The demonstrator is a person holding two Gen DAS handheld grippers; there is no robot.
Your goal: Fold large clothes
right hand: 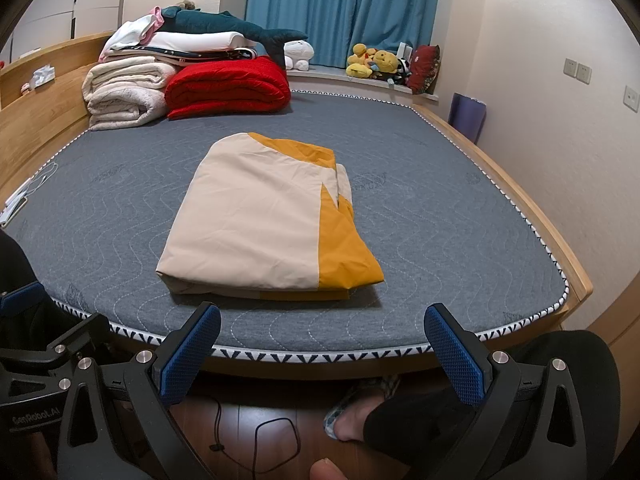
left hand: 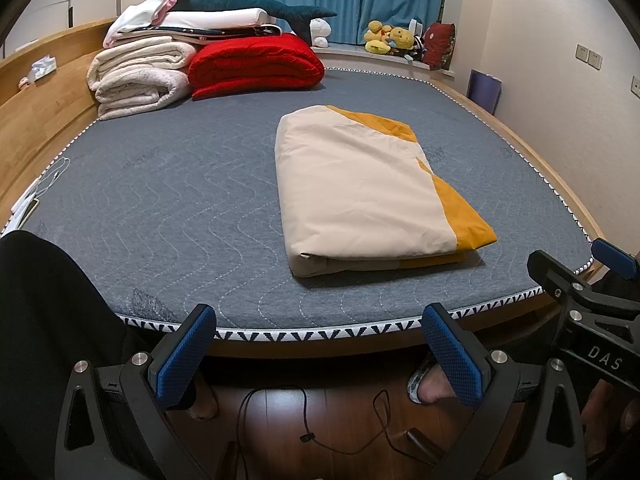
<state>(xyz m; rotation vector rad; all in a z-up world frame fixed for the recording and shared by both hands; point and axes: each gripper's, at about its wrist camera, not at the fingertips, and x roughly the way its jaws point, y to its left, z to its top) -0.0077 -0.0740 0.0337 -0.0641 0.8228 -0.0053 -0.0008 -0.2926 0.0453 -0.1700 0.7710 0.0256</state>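
A cream and orange cloth (left hand: 360, 192) lies folded into a thick rectangle on the grey mattress (left hand: 180, 200). It also shows in the right wrist view (right hand: 260, 216), with the mattress (right hand: 440, 220) under it. My left gripper (left hand: 320, 356) is open and empty, held off the bed's front edge, below and in front of the cloth. My right gripper (right hand: 322, 354) is open and empty too, just off the front edge. The right gripper also shows at the right edge of the left wrist view (left hand: 592, 280).
Folded white blankets (left hand: 136, 76), a red quilt (left hand: 256, 64) and a plush shark (left hand: 248, 4) are stacked at the bed's far left. Plush toys (left hand: 392, 40) sit on the window ledge. A wooden bed frame (left hand: 40, 112) runs around. Cables (left hand: 312, 436) and feet (right hand: 352, 416) are on the floor.
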